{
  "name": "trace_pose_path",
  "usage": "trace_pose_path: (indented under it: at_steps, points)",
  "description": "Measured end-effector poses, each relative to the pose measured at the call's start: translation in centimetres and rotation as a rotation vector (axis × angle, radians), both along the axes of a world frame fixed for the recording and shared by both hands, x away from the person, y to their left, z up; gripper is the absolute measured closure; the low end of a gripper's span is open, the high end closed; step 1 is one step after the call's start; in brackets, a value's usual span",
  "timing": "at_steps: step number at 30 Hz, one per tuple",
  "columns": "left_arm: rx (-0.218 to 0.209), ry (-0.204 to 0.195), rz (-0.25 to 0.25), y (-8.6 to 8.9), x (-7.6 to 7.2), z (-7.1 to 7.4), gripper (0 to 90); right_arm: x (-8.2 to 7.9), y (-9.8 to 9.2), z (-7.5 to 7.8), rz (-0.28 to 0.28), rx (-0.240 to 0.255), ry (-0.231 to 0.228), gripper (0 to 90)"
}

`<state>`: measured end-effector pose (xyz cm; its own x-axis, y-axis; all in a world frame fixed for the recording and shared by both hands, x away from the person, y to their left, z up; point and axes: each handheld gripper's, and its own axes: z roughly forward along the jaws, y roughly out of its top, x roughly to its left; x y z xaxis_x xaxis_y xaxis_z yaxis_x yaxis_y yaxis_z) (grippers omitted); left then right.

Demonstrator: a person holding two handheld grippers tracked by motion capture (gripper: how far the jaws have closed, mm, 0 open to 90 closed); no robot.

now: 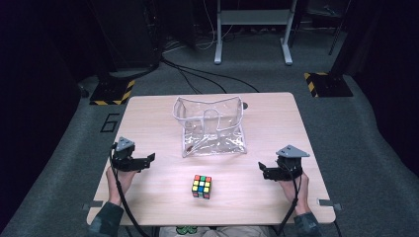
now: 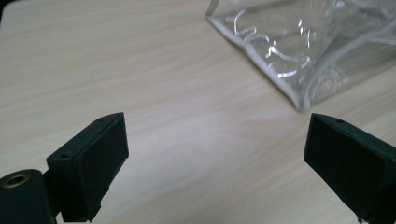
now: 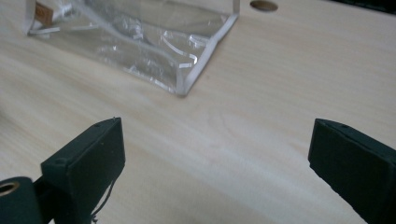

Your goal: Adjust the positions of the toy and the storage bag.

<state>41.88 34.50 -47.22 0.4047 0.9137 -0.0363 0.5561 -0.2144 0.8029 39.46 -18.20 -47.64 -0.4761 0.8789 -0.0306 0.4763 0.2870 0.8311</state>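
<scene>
Between both tools, cube [image 1: 201, 186] corner-forward.

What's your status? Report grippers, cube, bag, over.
Left gripper open, empty. Right gripper open, empty. Cube untouched on table, between them. Clear bag behind it; nothing in the way.

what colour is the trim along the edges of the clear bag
White trim on the clear bag, seen best in the right gripper view.

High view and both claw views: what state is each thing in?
Clear bag: standing, top open, nothing visible inside.
Puzzle cube: scrambled, resting on the table, untouched.
Left claw: open, holding nothing.
Right claw: open, holding nothing.
</scene>
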Motion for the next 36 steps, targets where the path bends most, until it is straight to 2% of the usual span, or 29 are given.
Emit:
trace_pose_path:
  at_steps: [1,2,3,4,7,8,11,12,13,14,17,18,21,22,36]
  points:
    - [0.000,0.000,0.000,0.0,0.0,0.0,5.9,-0.2,0.0,-0.5,-0.001,-0.004,0.011,3.2]
    - [0.008,0.012,0.001,0.1,-0.2,-0.5,5.9,-0.2,0.0,-0.5,-0.001,-0.004,0.011,3.2]
    - [0.012,0.023,0.003,0.1,-0.4,-1.0,5.4,-0.6,-0.2,-1.6,-0.006,-0.004,0.027,3.2]
    - [0.011,0.041,0.007,0.3,-0.8,-1.9,5.3,-0.8,-0.2,-2.0,-0.009,0.002,0.046,3.2]
    - [0.017,0.057,0.007,0.4,-1.0,-2.7,5.0,-1.1,-0.4,-3.3,-0.016,-0.004,0.072,3.2]
    - [0.032,0.070,0.010,0.3,-1.3,-3.4,5.0,-1.2,-0.5,-3.6,-0.022,-0.004,0.080,3.2]
    - [0.047,0.076,0.015,0.3,-1.4,-4.0,5.0,-1.4,-0.7,-4.6,-0.028,-0.026,0.098,3.4]
    - [0.060,0.090,0.019,0.4,-1.4,-4.5,5.0,-1.4,-0.6,-4.8,-0.034,-0.039,0.107,3.4]
    - [0.046,0.092,0.022,0.4,-1.4,-4.8,5.0,-1.4,-0.5,-5.0,-0.039,-0.060,0.112,3.2]
    - [0.047,0.096,0.022,0.5,-1.3,-5.0,4.8,-1.5,-0.3,-5.0,-0.046,-0.086,0.106,3.4]
    - [0.053,0.098,0.030,0.5,-1.3,-5.4,4.6,-1.4,-0.1,-5.1,-0.043,-0.113,0.111,3.3]
    - [0.050,0.102,0.036,0.5,-1.3,-5.8,4.6,-1.3,-0.1,-5.2,-0.042,-0.105,0.120,3.2]
    - [0.055,0.087,0.041,0.5,-1.5,-5.8,5.7,-0.8,-0.6,-5.3,-0.033,-0.070,0.159,2.6]
    - [0.058,0.096,0.043,0.6,-1.5,-5.8,6.5,-0.8,-0.7,-5.3,-0.030,-0.065,0.162,2.6]
    - [0.067,0.096,0.048,0.5,-1.6,-5.8,7.0,-0.8,-0.6,-5.3,-0.030,-0.065,0.159,3.2]
